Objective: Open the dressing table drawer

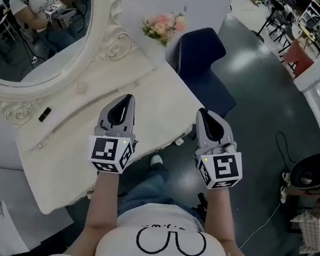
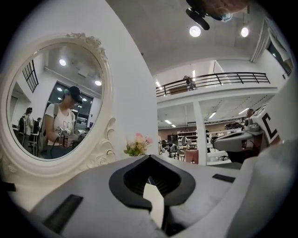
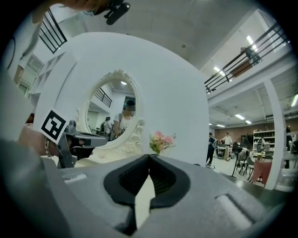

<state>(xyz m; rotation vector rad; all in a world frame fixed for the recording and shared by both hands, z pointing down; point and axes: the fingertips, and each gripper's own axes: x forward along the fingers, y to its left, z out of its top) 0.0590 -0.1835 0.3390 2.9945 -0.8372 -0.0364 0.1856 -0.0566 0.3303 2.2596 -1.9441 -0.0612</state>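
Your left tongs and right tongs are shut tight and empty. Shut like that, they'll slip off the drawer knob.

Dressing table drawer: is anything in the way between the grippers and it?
Nothing visible is. The left gripper and right gripper hang over the dressing table's front edge, fingers together and empty. The drawer front sits under that edge, hidden from above.

In front of you, the cream-white dressing table carries an oval mirror in a carved white frame, a small bunch of pink flowers at its far end, and a small black block beside the frame's base.
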